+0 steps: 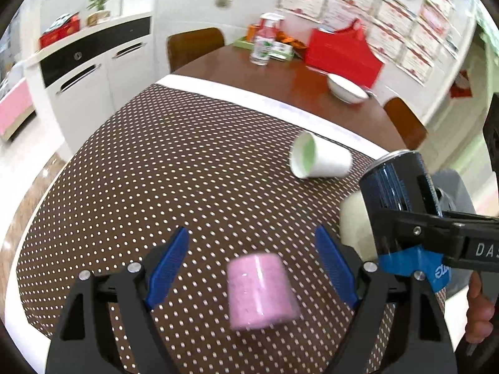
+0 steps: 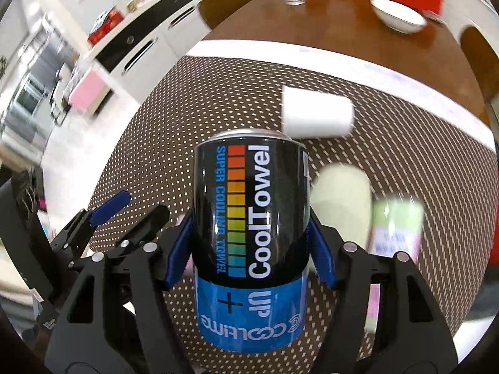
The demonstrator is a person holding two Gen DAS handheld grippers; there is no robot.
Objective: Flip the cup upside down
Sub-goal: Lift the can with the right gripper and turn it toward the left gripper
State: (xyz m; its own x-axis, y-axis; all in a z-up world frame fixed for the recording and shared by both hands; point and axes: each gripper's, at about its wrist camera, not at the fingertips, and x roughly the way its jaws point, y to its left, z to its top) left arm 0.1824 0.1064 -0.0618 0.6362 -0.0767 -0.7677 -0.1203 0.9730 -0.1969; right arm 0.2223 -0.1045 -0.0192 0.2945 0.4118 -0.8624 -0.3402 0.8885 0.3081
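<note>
Pinching black can point(image 2: 249, 215): right hand-held gripper point(image 2: 249, 255) | left hand-held gripper point(image 1: 252, 268) spread around pink cup point(image 1: 260, 291)

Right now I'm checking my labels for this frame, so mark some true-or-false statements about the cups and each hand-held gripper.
1. The right hand-held gripper grips a black can. True.
2. The left hand-held gripper is clamped on the pink cup. False: it is open, the cup between its fingers.
3. The white cup lies on its side. True.
4. The pink cup stands mouth up. False: its wide end is down.
5. The dotted cloth covers the whole table. False: bare wood shows beyond.
</note>
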